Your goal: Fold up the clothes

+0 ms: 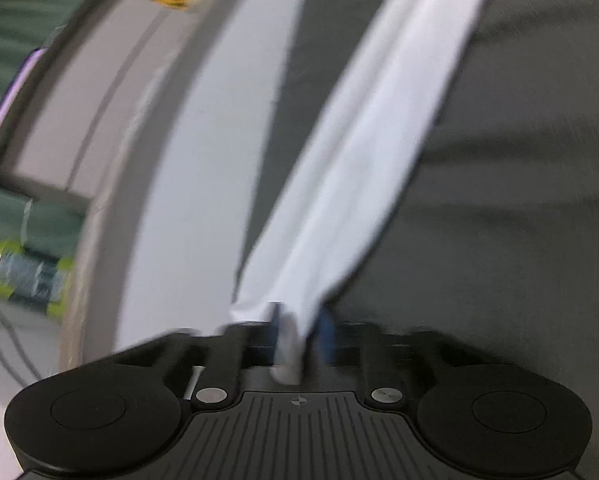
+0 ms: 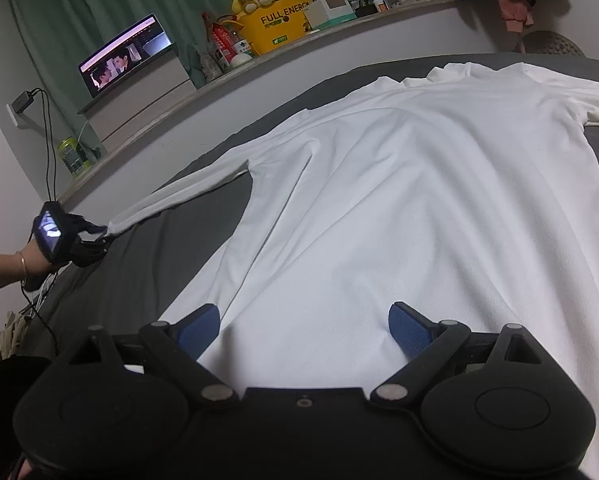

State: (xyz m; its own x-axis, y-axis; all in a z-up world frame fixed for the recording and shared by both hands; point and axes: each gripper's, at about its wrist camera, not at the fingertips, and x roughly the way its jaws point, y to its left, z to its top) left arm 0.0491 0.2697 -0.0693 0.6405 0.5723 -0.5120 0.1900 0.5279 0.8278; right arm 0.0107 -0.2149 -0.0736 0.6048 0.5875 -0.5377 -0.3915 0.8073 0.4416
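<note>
Right wrist view shows the white shirt [image 2: 399,200] spread flat on the dark bed [image 2: 139,272]; the left gripper [image 2: 99,236] is clamped on the sleeve cuff [image 1: 287,328], pulled taut; the right gripper [image 2: 303,332] hovers wide at the hem; a thin pinch may slip, and a hard tug could drag the body askew.

Right gripper [image 2: 303,330]: black body, two round housings, silver pivot screws, ribbed blue pads [image 2: 409,330]. Left gripper [image 2: 99,236], at nine o'clock: black, small lit screen; thin bracelet on wrist.
</note>
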